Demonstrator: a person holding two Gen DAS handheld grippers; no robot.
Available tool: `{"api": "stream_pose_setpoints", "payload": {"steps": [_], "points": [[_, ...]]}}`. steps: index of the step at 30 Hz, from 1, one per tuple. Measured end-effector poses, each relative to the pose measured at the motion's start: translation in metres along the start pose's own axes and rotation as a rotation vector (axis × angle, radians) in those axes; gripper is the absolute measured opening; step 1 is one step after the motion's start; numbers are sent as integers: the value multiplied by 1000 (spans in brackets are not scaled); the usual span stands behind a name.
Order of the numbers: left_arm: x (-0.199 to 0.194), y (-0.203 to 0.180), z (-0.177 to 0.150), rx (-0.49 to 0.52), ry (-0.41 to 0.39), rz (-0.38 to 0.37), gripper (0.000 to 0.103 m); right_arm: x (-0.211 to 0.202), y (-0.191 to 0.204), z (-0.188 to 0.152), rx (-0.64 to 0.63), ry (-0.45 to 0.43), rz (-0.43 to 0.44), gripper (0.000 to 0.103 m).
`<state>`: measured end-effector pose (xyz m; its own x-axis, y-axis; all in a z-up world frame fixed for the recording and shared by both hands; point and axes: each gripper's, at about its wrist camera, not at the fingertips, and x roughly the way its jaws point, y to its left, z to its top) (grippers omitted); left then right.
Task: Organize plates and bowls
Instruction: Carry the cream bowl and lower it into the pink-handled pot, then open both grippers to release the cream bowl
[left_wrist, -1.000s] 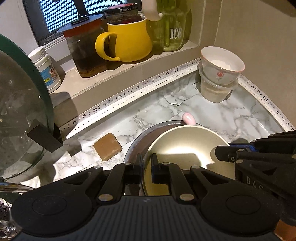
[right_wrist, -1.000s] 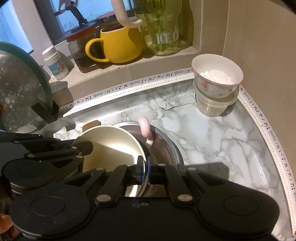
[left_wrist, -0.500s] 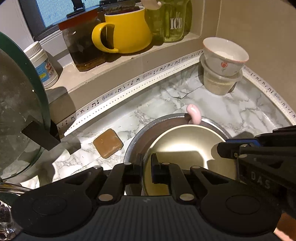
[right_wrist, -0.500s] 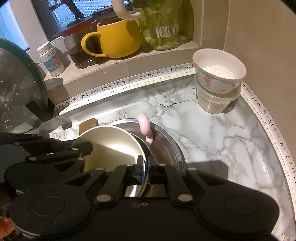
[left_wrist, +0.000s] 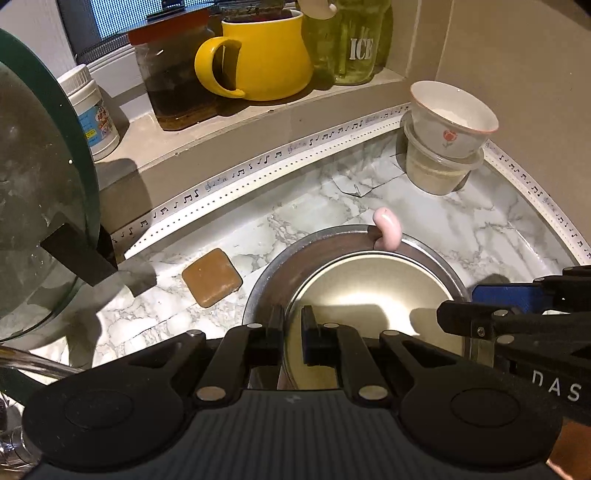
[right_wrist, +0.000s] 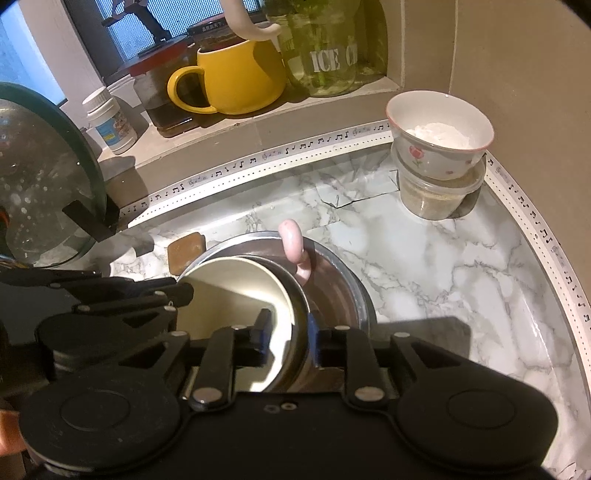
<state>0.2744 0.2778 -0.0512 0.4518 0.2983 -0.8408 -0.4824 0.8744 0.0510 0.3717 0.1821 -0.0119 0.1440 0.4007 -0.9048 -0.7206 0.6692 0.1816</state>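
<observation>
on the far left a big glass lid (left_wrist: 33, 192) leans up on its edge, and a small white bottle (left_wrist: 94, 114) stands on the shelf behind it. next along the shelf come a dark jar (left_wrist: 173, 85), a yellow mug (left_wrist: 258, 55) and a green glass jar (left_wrist: 351, 40). a little brown square (left_wrist: 211, 277) lies flat on the marble tabletop (left_wrist: 480, 229).

in the middle sits a metal bowl (left_wrist: 325, 243), and a cream bowl (left_wrist: 373, 291) is resting inside it. a pink hook (left_wrist: 388, 230) hangs over the far rim of the metal bowl.

the left tool (left_wrist: 293, 332) is clenched on the near left rim of the cream bowl, one finger inside and one outside. the right tool (right_wrist: 286, 338) is on the bowl's right rim, and its jaws are opening. the rim is between them, but the fingers (right_wrist: 263, 332) no longer press on it.

so the step in hand looks like setting the cream bowl down inside the metal bowl. the right side is letting go first.

next, i think the left tool must let go too. then both should lift straight up so they do not drag the bowl or bump the pink hook.

far right, a flower bowl (left_wrist: 452, 122) sits on a plastic tub (left_wrist: 437, 173) in the corner, well apart from the stack.
</observation>
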Motion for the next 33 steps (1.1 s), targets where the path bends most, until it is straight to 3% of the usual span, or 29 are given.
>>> {"api": "stream_pose_setpoints", "payload": {"steps": [7, 17, 33], "points": [[-13, -3, -4, 2, -3, -3, 8, -7, -2, -7, -5, 5, 5, 33], [-43, -10, -13, -10, -31, -86, 9, -25, 5, -18, -40, -16, 12, 44], [-76, -12, -31, -6, -64, -133, 9, -60, 17, -36, -105, -69, 18, 55]]}}
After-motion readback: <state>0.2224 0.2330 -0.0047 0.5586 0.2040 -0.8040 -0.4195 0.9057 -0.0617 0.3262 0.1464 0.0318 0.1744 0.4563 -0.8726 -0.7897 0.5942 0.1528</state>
